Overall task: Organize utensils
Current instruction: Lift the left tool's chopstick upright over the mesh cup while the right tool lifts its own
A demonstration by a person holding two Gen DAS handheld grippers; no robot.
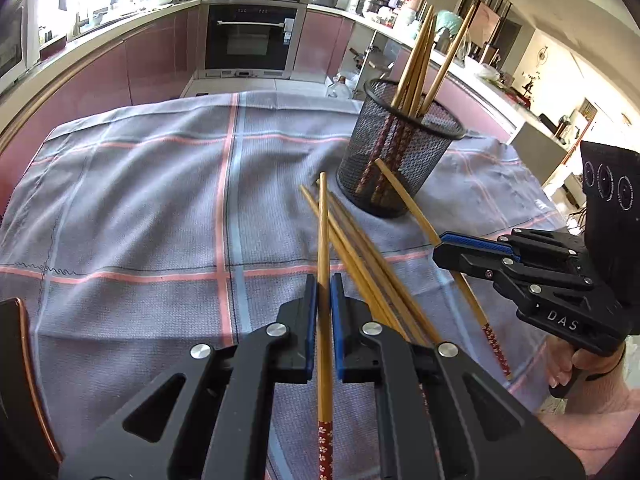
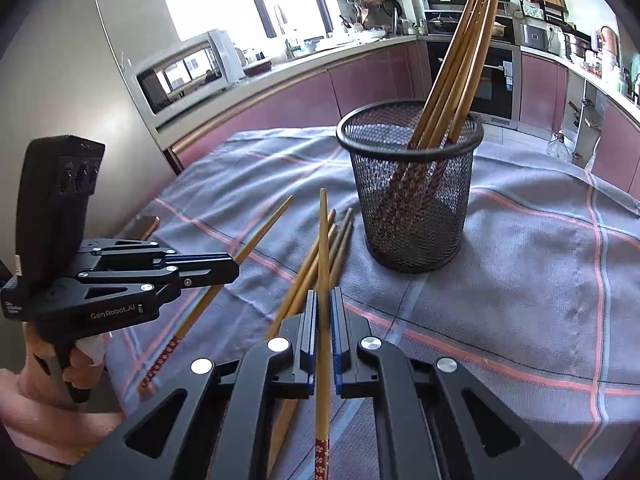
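A black mesh cup [image 1: 396, 152] [image 2: 412, 188] stands on the checked cloth and holds several bamboo chopsticks, tips up. My left gripper [image 1: 324, 284] is shut on one chopstick [image 1: 323, 240] with a red flowered end, held above the cloth. My right gripper [image 2: 325, 300] is shut on another chopstick [image 2: 323, 248], pointing toward the cup. Several loose chopsticks [image 1: 360, 256] [image 2: 320, 264] lie on the cloth just in front of the cup. The right gripper shows in the left wrist view [image 1: 444, 246]; the left gripper shows in the right wrist view [image 2: 232, 266].
A grey cloth with pink stripes [image 1: 160, 200] [image 2: 520, 280] covers the table. A dark copper-edged object [image 1: 16, 380] [image 2: 144, 226] lies at the table's left edge. Kitchen counters, an oven [image 1: 250, 40] and a microwave [image 2: 188, 72] stand beyond the table.
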